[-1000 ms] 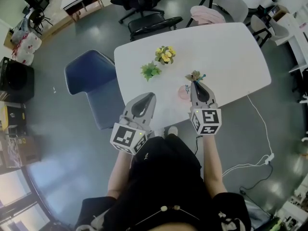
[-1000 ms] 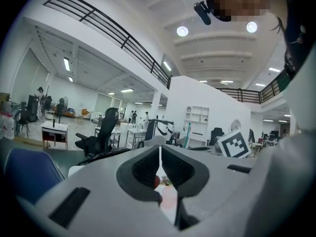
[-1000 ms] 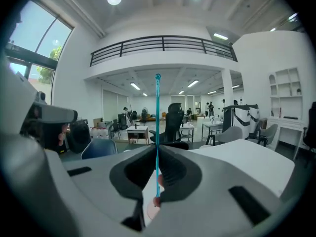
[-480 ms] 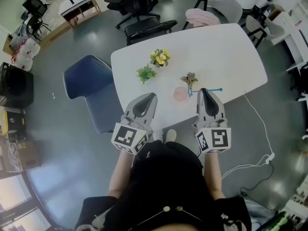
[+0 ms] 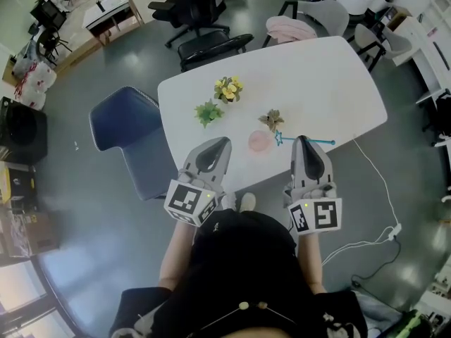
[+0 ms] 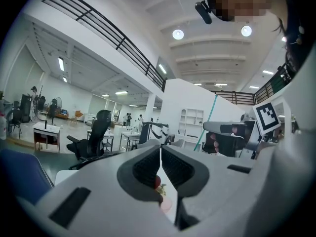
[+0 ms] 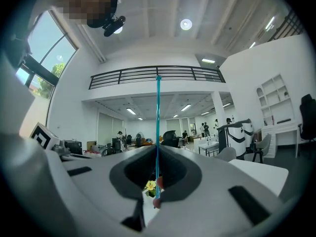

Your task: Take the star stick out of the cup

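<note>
1. I see a white table (image 5: 331,83) with rounded corners
2. A pot of yellow flowers (image 5: 227,89) and a green plant (image 5: 208,112) stand close together toward its left end
3. A dried plant (image 5: 271,120) stands mid-table, with a pink cup (image 5: 258,141) just beside it, toward the near edge
</note>
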### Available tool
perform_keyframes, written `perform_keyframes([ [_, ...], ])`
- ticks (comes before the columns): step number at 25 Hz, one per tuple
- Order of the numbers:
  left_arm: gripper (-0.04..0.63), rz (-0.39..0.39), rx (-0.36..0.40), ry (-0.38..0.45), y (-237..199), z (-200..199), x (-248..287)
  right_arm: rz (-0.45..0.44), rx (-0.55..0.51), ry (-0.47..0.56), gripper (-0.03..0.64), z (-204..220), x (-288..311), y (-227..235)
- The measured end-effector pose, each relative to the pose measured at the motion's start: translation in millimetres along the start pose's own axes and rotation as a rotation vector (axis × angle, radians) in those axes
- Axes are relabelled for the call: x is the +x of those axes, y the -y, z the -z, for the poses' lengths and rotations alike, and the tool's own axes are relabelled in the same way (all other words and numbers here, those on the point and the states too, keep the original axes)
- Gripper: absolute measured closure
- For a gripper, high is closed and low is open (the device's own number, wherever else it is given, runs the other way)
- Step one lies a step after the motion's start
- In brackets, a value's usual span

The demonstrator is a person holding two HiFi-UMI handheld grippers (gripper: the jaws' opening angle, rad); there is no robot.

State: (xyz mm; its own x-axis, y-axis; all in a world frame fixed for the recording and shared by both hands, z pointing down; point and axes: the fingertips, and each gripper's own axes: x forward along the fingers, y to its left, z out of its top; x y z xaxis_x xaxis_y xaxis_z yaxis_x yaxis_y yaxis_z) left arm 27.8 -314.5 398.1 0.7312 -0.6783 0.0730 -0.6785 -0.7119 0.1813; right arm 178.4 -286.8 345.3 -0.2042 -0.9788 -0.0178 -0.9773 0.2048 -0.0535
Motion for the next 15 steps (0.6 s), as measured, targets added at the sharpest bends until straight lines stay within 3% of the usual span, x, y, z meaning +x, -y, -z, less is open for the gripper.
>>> perform_keyframes([
  [15, 0.586, 0.003, 0.0, 0.0, -0.4, 0.2, 0.2, -0.014, -0.006, 0.017, 0.6, -6.8, -1.7, -4.7],
])
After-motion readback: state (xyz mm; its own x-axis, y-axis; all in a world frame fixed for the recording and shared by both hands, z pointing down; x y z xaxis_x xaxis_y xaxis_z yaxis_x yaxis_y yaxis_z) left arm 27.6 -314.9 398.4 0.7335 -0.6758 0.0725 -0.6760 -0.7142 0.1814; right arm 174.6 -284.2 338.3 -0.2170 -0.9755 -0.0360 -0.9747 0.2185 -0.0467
